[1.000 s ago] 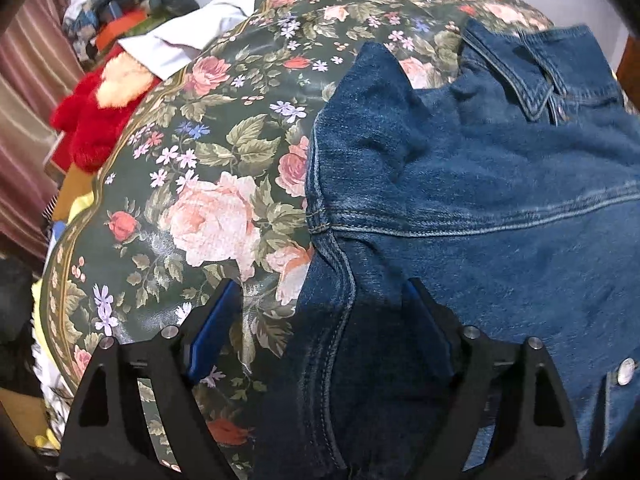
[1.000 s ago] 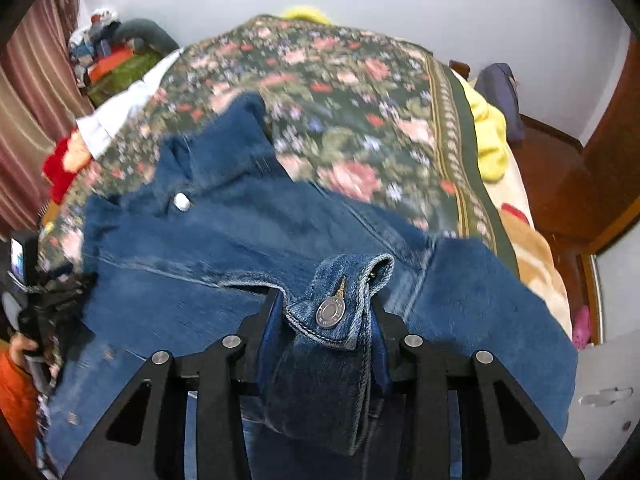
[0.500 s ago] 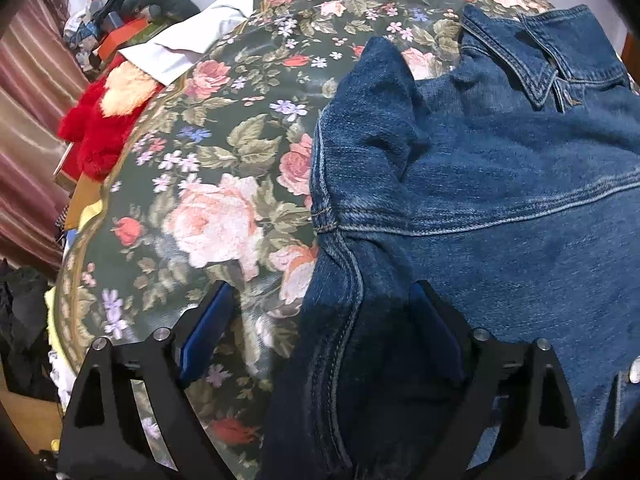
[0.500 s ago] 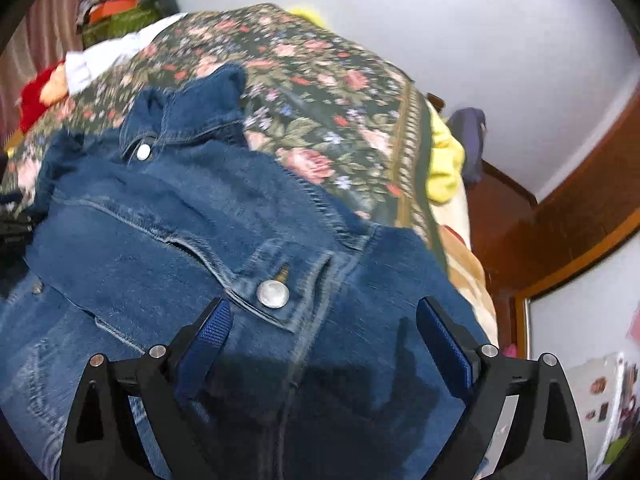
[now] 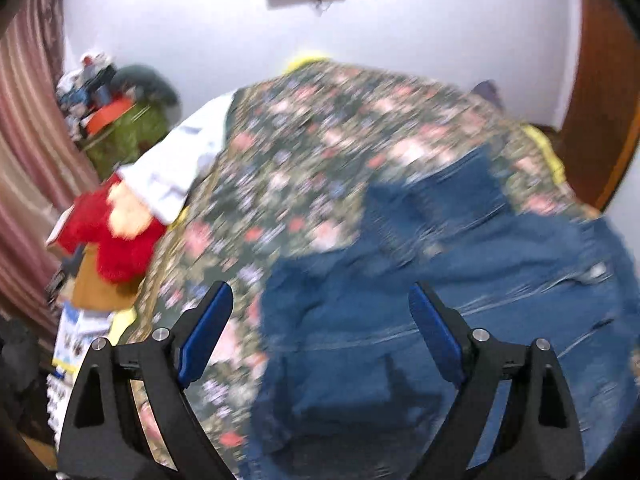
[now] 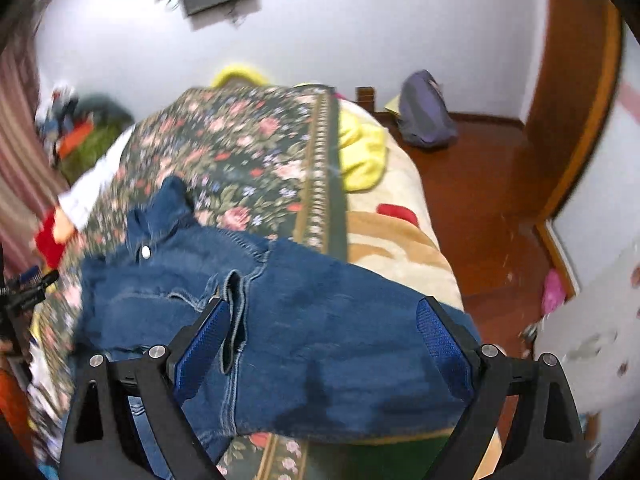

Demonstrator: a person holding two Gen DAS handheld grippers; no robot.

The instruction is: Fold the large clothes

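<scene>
A blue denim jacket (image 5: 420, 280) lies spread on the floral bedspread (image 5: 304, 152), collar toward the far wall. My left gripper (image 5: 320, 320) hangs open well above the jacket's left edge with nothing between its blue pads. In the right wrist view the same jacket (image 6: 304, 320) lies with a sleeve folded across its body, its collar (image 6: 160, 216) at the far left. High over the jacket's right part my right gripper (image 6: 322, 332) stands open, holding nothing. The left wrist view is blurred by motion.
A red plush toy (image 5: 112, 236) and a white cloth (image 5: 180, 164) sit at the bed's left edge, with clutter (image 5: 112, 108) beyond. A yellow blanket (image 6: 360, 152), a beige blanket (image 6: 396, 248) and a purple bag (image 6: 424, 112) on the wooden floor lie to the right.
My right gripper let go of the buttoned cuff, which now rests on the jacket, then rose and swung right. The left gripper lifted away from the jacket's edge, staying open.
</scene>
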